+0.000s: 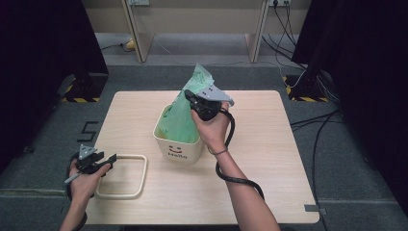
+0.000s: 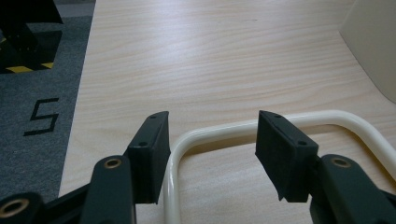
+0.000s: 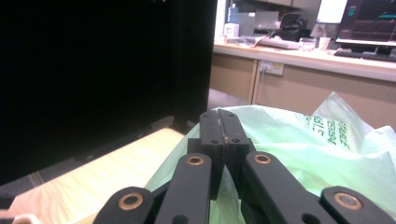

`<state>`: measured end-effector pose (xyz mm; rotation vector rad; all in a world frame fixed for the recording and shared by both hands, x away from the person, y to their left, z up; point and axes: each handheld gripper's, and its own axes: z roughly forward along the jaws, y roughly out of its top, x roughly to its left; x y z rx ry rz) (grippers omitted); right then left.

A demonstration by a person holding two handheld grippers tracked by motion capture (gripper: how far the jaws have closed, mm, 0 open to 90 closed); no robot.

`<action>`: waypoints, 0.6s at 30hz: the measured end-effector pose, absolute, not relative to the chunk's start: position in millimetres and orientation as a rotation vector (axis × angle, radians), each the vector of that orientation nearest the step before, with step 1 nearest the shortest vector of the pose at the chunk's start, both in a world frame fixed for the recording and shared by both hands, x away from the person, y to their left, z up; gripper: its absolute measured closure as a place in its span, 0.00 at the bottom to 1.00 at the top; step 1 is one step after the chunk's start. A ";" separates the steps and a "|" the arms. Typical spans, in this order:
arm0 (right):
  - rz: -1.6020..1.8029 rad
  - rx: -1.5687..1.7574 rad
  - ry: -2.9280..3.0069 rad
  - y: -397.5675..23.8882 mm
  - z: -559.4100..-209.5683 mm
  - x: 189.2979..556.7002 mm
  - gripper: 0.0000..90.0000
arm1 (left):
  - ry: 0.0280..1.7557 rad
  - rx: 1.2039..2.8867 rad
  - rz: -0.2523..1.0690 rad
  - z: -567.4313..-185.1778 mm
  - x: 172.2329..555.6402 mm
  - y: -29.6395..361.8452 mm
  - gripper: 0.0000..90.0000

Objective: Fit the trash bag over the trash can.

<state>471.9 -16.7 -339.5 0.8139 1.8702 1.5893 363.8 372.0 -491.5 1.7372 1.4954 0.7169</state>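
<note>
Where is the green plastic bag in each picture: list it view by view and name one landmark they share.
High view: green plastic bag at centre, standing in the cream bin, its top pinched by the right gripper.
Left gripper view: the bag is out of frame; the bin's wall is at the right edge.
Right gripper view: bag at lower right, behind the shut jaws.
Shared landmark: the wooden table.

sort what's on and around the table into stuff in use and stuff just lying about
In use:
- green bag, pinched in the shut right claw
- white bin under the bag
- cream frame, its corner between the open left claw jaws

Lying about:
- floor cables
- desks behind the table
- monitor
</note>
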 end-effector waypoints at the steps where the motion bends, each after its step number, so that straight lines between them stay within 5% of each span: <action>1: 1.586 0.815 1.879 -15.6 -341.7 471.6 1.00 | 1.490 1.742 0.716 -490.8 364.0 371.2 0.49; 14: 1.540 0.814 2.032 -7.4 -369.6 469.2 0.99 | 1.480 1.741 0.720 -488.0 364.8 368.7 0.49; 18: 1.514 0.810 2.125 -7.8 -378.5 468.0 0.92 | 1.461 1.742 0.721 -482.9 365.8 365.5 0.49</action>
